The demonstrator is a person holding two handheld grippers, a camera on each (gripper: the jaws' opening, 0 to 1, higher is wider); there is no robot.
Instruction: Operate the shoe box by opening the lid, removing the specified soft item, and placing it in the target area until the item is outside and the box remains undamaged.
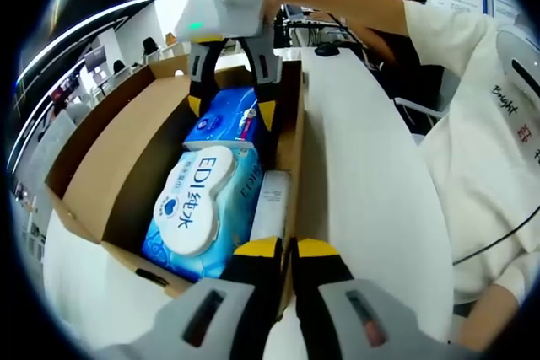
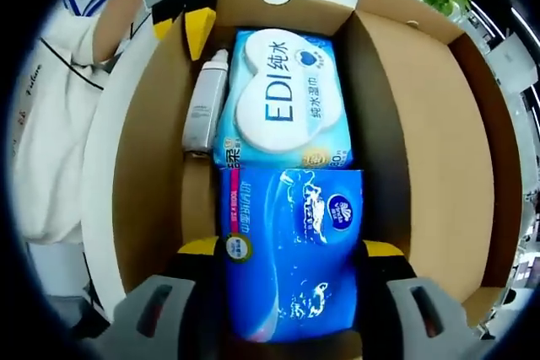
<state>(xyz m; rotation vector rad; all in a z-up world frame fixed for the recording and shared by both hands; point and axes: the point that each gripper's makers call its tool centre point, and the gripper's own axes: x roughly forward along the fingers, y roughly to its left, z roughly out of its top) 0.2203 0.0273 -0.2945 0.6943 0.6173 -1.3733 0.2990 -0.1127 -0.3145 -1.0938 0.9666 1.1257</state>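
With the lid already folded back, the box (image 2: 160,174) stands open on the white table (image 1: 371,183), so the first step reads as done. Inside, seen in the right gripper view: a blue tissue pack (image 2: 291,250) at the near end, a wipes pack (image 2: 283,99) with a white lid beyond it, and a slim white bottle (image 2: 205,103) lying along the wall beside the wipes.

Right gripper (image 2: 291,250): fingers apart, one on each long side of the tissue pack, yellow tips level with its edges. Contact looks close or touching, but I cannot say that the pack is squeezed or lifted; it appears to rest on the box floor. In the left gripper view the same gripper (image 1: 232,99) reaches down into the far end of the box over the blue pack (image 1: 224,120).

Left gripper (image 1: 287,250): fingers nearly together at the near box wall (image 1: 297,149), apparently pinching its top edge; judged to be steadying the box, though the grip itself is hard to confirm.

Progress: lid open, soft item (taken to be the tissue pack) straddled but not yet out. Left to do: close on it, lift clear without dragging the wall or the wipes, set it down on the table outside. Box shows no tearing or crushing.
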